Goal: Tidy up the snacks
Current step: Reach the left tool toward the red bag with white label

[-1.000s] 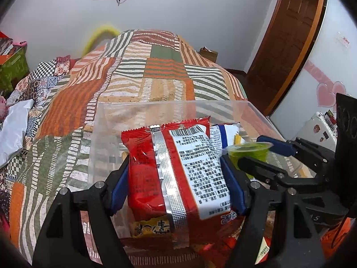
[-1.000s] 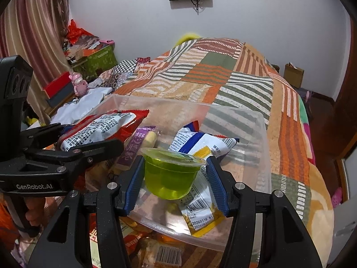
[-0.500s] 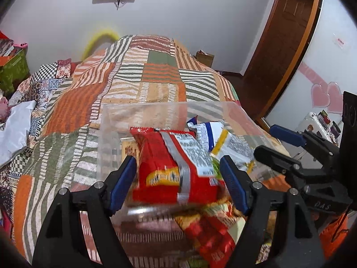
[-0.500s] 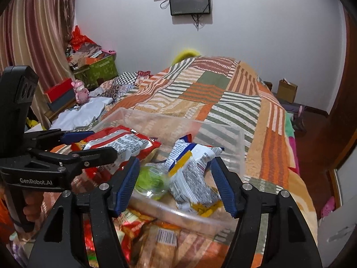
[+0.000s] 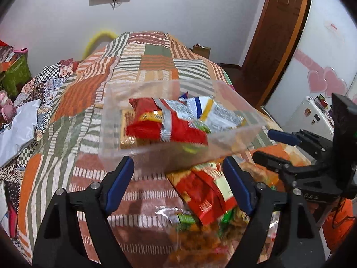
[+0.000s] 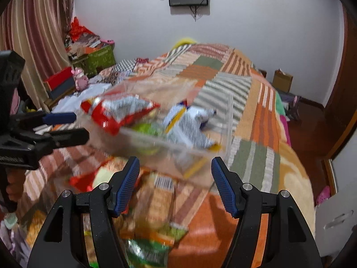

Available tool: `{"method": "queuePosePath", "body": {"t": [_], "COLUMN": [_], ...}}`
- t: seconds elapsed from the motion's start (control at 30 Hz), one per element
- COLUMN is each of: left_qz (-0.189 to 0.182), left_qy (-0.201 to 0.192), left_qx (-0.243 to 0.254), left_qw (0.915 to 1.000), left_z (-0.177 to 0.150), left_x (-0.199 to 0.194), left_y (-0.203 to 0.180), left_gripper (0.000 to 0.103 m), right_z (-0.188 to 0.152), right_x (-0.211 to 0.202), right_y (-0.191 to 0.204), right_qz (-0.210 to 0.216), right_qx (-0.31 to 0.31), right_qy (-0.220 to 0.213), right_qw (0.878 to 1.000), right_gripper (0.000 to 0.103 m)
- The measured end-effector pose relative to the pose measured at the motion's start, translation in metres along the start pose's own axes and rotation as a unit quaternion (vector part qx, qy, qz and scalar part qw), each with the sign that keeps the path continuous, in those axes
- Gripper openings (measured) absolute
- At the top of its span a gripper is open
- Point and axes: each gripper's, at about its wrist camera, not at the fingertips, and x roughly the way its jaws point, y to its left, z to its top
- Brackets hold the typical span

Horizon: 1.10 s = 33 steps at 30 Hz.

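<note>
The snacks are in two groups. Some lie in the clear bin [image 5: 178,149] on the bed [image 5: 89,116]: a red bag [image 5: 165,127], a white packet [image 5: 214,111] with blue and yellow print, and under them something green that I judge to be a jelly cup [image 6: 147,129], mostly hidden. The other snacks [image 5: 200,194] lie loose on the bed in front of the bin, just under both tools: red and green foil packets in a blurred heap.

The bags look light and soft, filled with air, and the foil is probably slippery. I think it is best to take a bag across its flat middle or by the sealed edge, with gentle pressure, because chips inside can break. The jelly cup is stiffer but has a thin lid; its side wall is the better place to hold. The bin seems light and could slide on the blanket if pushed.

The left hand-held gripper [image 5: 178,178] is wide; its jaws have just been opening and nothing is between them. The right hand-held gripper [image 6: 175,178] is about half open, its jaws also opened a moment ago, and it holds nothing. Both hang above the loose heap, near the front wall of the bin.
</note>
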Motion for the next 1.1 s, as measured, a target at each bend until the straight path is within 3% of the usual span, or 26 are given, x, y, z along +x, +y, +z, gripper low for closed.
{"method": "queuePosePath", "body": {"t": [0.63, 0.77, 0.9, 1.1], "left_qz": [-0.014, -0.027, -0.031, -0.044], "left_qy": [0.085, 0.087, 0.095, 0.11], "left_qx": [0.021, 0.006, 0.009, -0.001], "left_qw": [0.9961, 0.9958, 0.995, 0.9929], "left_z": [-0.01, -0.011, -0.016, -0.023], "left_x": [0.062, 0.062, 0.06, 0.059], "left_y": [-0.036, -0.029, -0.025, -0.018], "left_gripper": [0.083, 0.083, 0.084, 0.084], "right_z": [-0.032, -0.035, -0.034, -0.034], "right_x": [0.019, 0.02, 0.02, 0.018], "right_y": [-0.001, -0.001, 0.0, -0.001], "right_qz": [0.053, 0.064, 0.066, 0.058], "right_qx": [0.012, 0.015, 0.015, 0.013], "right_qy": [0.052, 0.056, 0.056, 0.053], "right_qw": [0.997, 0.996, 0.996, 0.997], "right_gripper": [0.063, 0.054, 0.037, 0.037]}}
